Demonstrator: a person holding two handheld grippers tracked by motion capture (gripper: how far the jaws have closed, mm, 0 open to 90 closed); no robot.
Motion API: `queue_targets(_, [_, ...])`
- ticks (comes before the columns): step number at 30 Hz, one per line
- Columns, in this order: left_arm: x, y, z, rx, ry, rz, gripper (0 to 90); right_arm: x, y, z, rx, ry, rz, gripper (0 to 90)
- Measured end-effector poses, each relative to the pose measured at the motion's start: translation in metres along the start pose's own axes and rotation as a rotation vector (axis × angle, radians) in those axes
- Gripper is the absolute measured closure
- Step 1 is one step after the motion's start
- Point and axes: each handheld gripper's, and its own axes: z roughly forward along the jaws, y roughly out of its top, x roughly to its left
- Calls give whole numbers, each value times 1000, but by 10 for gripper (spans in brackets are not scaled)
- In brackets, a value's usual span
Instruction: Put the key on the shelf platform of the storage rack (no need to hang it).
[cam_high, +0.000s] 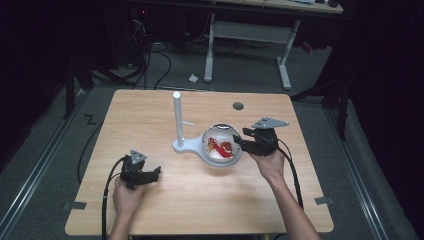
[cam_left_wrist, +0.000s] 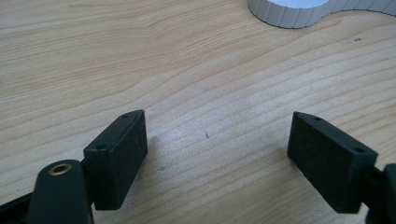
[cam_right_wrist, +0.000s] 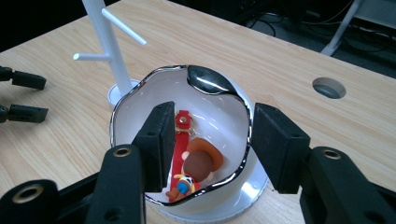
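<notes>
- Right gripper view shows the right tongs (cam_right_wrist: 205, 144) standing over the near rim of the white glossy bowl with a silver edge (cam_right_wrist: 140, 86); one pad is inside the bowl, the other outside, and neither pad presses on the wall, so they hold nothing.
- The small toy figure with a brown hat and red strap (cam_right_wrist: 196, 163) lies on the bottom of this bowl, so I judge that the putting-in step is done.
- The bowl stands on the wooden counter (cam_high: 150, 115), just beside the white plastic stand with thin pegs (cam_high: 177, 120).
- The left tongs (cam_high: 142, 175) rest wide and empty near the front edge, well apart from the bowl.
- What is left, I think, is only to draw the right tongs clear of the rim.
</notes>
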Motion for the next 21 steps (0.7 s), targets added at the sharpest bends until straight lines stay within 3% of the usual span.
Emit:
queue_targets(11, [0,0,0,0,0,0,205,-6,-4,-16,-16,-15,6,501])
queue_targets(21, [0,0,0,0,0,0,205,-17,-13,-30,-34,-36,44,502])
